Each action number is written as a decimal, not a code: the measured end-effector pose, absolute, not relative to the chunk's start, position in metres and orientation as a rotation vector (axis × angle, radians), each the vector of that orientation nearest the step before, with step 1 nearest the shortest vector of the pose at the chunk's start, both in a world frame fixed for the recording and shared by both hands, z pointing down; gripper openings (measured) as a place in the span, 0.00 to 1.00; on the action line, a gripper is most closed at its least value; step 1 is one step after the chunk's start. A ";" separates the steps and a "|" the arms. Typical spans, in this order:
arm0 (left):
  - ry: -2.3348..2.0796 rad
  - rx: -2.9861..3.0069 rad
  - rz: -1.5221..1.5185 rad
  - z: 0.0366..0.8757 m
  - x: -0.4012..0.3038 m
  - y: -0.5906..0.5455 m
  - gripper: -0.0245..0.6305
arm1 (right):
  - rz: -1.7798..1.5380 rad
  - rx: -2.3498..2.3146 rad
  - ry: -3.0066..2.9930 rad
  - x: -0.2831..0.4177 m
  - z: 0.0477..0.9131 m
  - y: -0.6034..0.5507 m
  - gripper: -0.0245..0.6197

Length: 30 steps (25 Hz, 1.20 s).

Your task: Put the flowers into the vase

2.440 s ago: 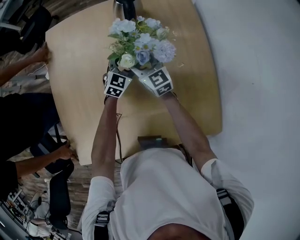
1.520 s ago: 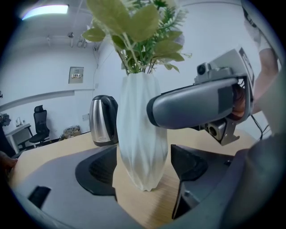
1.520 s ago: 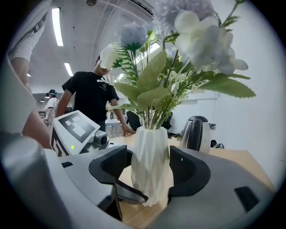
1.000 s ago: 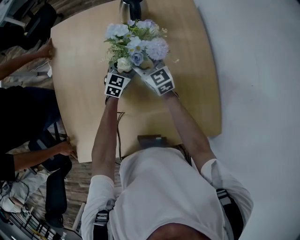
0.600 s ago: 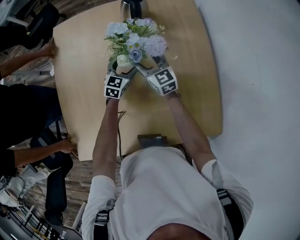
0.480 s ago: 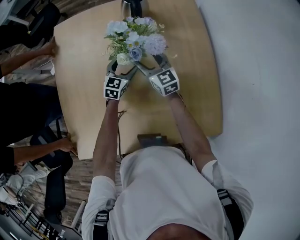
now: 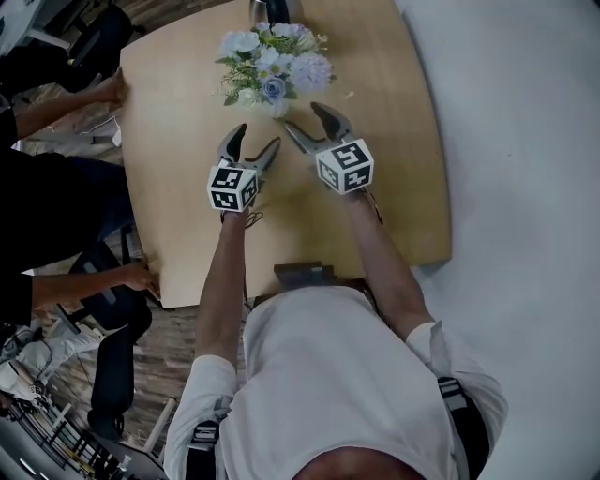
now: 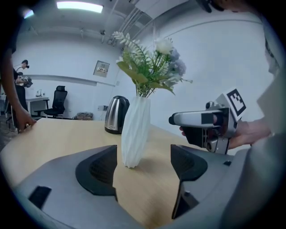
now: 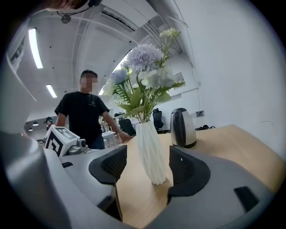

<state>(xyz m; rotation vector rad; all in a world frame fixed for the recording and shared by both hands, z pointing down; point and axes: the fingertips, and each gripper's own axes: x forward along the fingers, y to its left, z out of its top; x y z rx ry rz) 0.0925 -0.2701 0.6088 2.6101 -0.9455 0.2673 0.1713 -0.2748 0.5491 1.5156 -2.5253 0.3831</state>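
A white ribbed vase (image 8: 135, 132) (image 9: 151, 152) stands upright on the wooden table (image 7: 394, 187). In it sits a bouquet of blue, white and lilac flowers (image 7: 267, 66) (image 8: 149, 65) (image 9: 143, 71). My left gripper (image 7: 255, 141) (image 8: 144, 165) is open and empty, a short way in front of the vase. My right gripper (image 7: 302, 116) (image 9: 145, 172) is also open and empty, and also stands clear of the vase. Each gripper looks at the vase between its spread jaws without touching it. The right gripper's body (image 8: 210, 123) shows in the left gripper view.
A steel kettle (image 7: 272, 7) (image 8: 116, 115) (image 9: 182, 127) stands behind the vase at the table's far edge. A person in a black shirt (image 9: 85, 114) stands at the table's left side, hand (image 7: 108, 89) on its edge. A dark object (image 7: 300, 274) lies at the near edge.
Both grippers have drawn back from the vase toward the table's near edge. Earlier their jaws stood close on either side of the vase under the bouquet. The vase stands alone.
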 end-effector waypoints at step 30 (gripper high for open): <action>-0.373 2.333 -0.084 0.491 0.065 -0.090 0.46 | 1.318 1.640 -2.758 0.090 0.458 -0.098 0.15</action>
